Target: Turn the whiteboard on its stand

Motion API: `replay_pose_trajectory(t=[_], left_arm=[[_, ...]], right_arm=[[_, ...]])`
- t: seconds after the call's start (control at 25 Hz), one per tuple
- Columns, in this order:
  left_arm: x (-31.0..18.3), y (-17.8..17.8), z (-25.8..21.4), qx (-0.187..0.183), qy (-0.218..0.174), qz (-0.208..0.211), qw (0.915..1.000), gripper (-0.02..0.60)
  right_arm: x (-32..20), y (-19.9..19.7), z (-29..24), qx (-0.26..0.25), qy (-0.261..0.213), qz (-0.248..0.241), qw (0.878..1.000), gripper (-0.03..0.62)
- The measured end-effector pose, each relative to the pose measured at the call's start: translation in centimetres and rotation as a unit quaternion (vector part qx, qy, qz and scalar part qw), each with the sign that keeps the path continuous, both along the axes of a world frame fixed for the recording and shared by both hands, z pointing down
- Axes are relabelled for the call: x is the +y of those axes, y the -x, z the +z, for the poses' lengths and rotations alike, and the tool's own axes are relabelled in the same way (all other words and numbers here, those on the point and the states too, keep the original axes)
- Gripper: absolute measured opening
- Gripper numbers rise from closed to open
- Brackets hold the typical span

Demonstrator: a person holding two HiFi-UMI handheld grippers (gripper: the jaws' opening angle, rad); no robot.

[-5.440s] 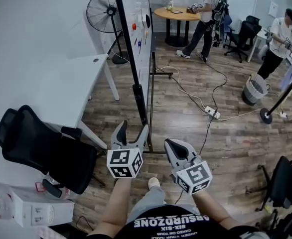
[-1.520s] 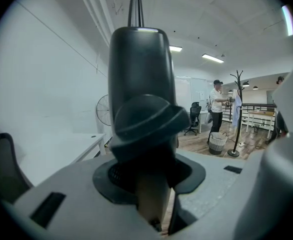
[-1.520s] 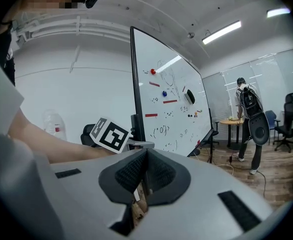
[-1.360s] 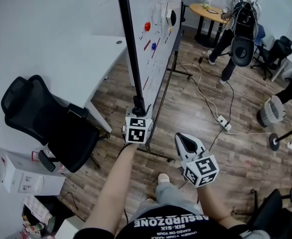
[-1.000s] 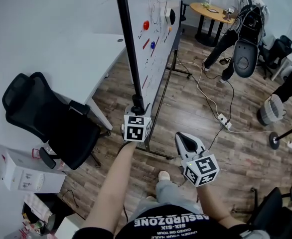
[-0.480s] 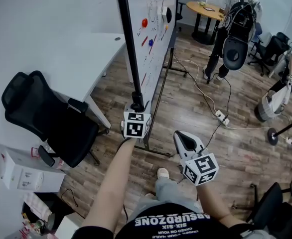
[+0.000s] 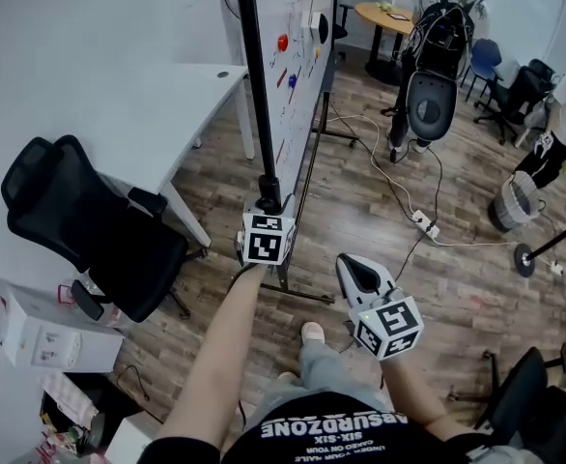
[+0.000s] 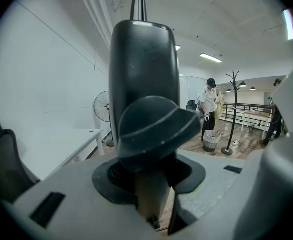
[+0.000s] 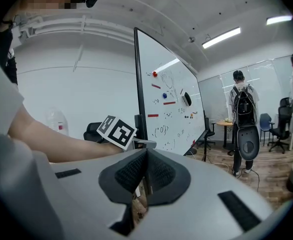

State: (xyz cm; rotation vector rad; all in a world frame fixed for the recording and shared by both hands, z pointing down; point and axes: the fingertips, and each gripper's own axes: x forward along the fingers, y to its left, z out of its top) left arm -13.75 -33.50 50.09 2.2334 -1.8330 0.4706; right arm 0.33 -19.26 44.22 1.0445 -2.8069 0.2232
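Note:
The whiteboard [image 7: 304, 75] stands nearly edge-on ahead of me, with magnets and marks on its face, which also shows in the right gripper view [image 9: 169, 109]. Its black side post [image 7: 254, 85] ends in a thick black fitting [image 7: 268, 189]. My left gripper [image 7: 268, 209] is shut on that fitting, which fills the left gripper view [image 8: 145, 109] between the grey jaws. My right gripper [image 7: 353, 264] hangs lower right of the post, shut and empty, its dark pads [image 9: 136, 170] pressed together. The left gripper's marker cube [image 9: 117, 131] shows beside the post.
A black office chair [image 7: 80, 230] and a white desk [image 7: 167, 114] stand left of the board. The stand's foot bar [image 7: 297, 293] lies on the wood floor. A power strip with cables [image 7: 420, 222], a person with a backpack [image 7: 436, 46], a round table [image 7: 387, 15] and a bin [image 7: 513, 201] are to the right.
The left gripper keeps its hold on the post fitting. The board now looks a little more edge-on. The person with the backpack has shifted left.

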Motion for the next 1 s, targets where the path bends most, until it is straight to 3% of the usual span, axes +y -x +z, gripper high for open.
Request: replay_pose_trajectory(t=[1.0], left_arm=[[4.0, -4.9, 0.3, 0.001, -0.009, 0.01, 0.9999, 0.152]], right_arm=[[4.5, -2.0, -0.1, -0.007, -0.006, 0.016, 1.0, -0.002]])
